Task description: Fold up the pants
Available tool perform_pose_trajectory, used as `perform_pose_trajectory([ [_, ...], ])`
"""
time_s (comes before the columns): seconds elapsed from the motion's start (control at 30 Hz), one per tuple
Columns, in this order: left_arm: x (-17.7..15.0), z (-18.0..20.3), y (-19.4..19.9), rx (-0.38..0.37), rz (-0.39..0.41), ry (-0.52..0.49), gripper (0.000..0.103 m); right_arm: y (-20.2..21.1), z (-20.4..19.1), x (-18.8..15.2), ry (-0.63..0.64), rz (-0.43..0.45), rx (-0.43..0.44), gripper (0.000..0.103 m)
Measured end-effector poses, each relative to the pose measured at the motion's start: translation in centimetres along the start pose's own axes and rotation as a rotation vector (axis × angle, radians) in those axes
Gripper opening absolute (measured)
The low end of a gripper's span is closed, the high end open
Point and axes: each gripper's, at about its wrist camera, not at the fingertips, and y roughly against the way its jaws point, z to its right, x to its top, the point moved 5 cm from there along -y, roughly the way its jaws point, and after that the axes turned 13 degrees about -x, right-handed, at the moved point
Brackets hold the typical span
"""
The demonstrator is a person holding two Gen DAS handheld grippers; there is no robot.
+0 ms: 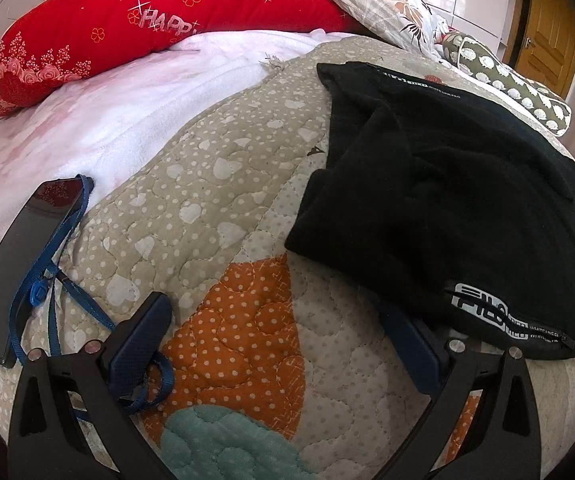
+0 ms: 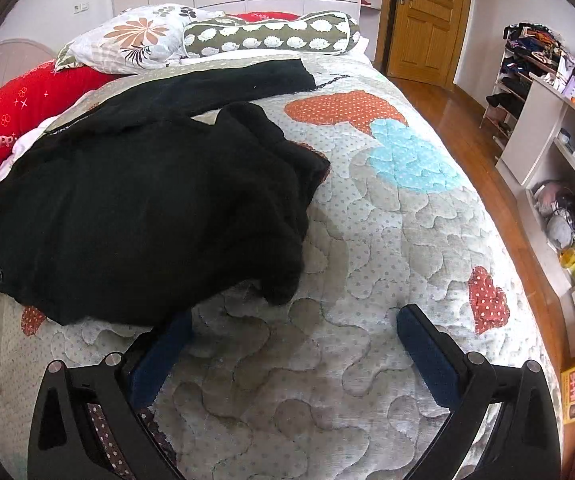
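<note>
While both grippers hover low over the quilt (image 2: 367, 240) — jaws spread, empty — the black pants (image 2: 147, 200) lie bunched.

Quilted bed (image 2: 387, 240), wooden door (image 2: 423, 20), shelves (image 2: 559, 152)

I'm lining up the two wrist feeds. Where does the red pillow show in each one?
Left wrist: the red pillow runs across the upper left, behind the black pants.
Right wrist: it sits at the left edge, mostly hidden behind the pants.
Shared landmark: the hedgehog-print bolster.
</note>
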Motion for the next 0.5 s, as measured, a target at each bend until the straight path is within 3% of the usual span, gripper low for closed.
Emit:
perform_pose_trajectory([
  [0.5, 0.33, 0.59, -0.01, 0.021, -0.037, -0.003, 0.103, -0.09, 0.01, -0.13, 0.002, 0.005, -0.005, 0.102],
])
